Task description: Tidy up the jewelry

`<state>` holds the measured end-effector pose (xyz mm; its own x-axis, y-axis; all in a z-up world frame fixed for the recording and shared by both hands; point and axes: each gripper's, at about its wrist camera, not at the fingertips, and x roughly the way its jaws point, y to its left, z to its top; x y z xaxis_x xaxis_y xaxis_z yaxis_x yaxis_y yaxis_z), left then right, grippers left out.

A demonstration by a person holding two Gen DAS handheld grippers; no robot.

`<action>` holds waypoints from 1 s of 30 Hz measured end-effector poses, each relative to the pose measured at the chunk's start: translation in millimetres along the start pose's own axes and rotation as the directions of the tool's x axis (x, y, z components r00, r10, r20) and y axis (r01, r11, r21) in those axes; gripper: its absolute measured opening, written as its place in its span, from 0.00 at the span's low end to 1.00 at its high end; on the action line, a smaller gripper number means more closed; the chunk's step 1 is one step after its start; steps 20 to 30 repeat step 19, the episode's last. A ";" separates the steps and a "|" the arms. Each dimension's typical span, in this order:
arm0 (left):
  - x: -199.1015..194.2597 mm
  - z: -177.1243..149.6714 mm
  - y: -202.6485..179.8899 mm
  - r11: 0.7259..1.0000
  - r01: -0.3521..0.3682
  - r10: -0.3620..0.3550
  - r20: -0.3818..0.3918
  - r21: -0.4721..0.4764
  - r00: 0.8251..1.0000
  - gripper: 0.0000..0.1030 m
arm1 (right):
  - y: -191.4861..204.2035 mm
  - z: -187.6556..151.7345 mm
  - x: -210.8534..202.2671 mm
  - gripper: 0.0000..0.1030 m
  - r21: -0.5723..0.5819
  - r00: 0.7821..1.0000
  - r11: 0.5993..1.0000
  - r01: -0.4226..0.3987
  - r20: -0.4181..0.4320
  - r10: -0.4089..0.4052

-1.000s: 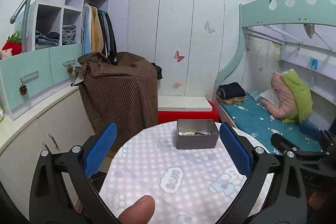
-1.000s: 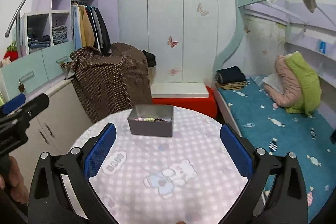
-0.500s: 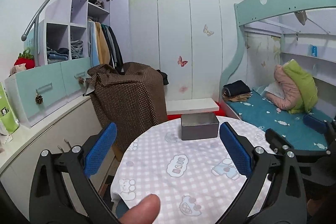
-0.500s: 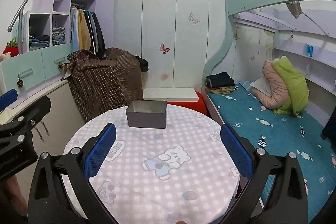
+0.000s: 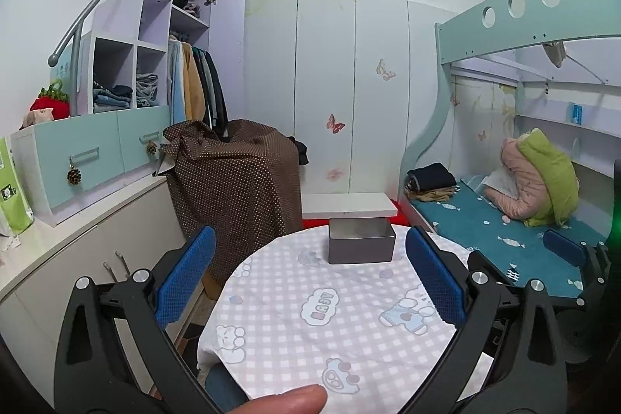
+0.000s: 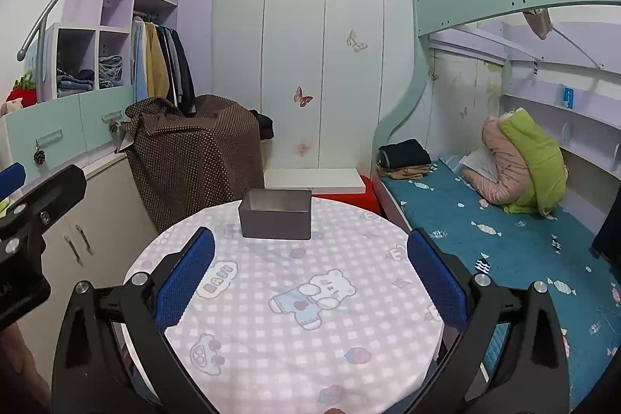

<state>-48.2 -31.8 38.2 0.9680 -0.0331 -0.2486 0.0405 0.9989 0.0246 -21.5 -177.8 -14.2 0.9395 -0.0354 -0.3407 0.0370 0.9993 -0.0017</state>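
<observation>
A grey metal box (image 5: 361,241) (image 6: 276,214) stands at the far edge of the round table (image 5: 349,336) (image 6: 295,328) with its pink checked cloth. From this low angle its contents are hidden. My left gripper (image 5: 310,278) is open, held back over the table's near side, well short of the box. My right gripper (image 6: 310,278) is open too, nothing between its blue pads (image 6: 186,278). In the left wrist view the right gripper (image 5: 574,258) shows at the right edge. In the right wrist view the left gripper (image 6: 35,204) shows at the left edge.
A brown dotted cloth (image 5: 236,177) covers something left of the table, beside white cabinets (image 5: 77,258). A bunk bed with a teal mattress (image 6: 504,227) runs along the right. A red and white bench (image 5: 345,208) sits behind the table. A fingertip (image 5: 283,400) shows at the bottom.
Both grippers have pulled back and dropped lower from the table; the box looks farther away and the jewelry inside it is no longer visible. Both stayed open.
</observation>
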 end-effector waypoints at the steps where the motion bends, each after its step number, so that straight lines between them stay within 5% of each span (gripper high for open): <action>1: 0.1 0.2 0.3 1.000 0.001 -0.001 -0.002 -0.004 1.000 0.95 | 0.1 0.3 -0.5 0.93 0.001 1.000 1.000 0.002 0.002 -0.002; 30: 8.9 -1.3 8.9 0.999 0.014 -0.016 -0.037 -0.045 0.999 0.95 | 1.7 -0.8 1.4 0.93 0.002 1.000 1.000 -0.014 -0.009 0.014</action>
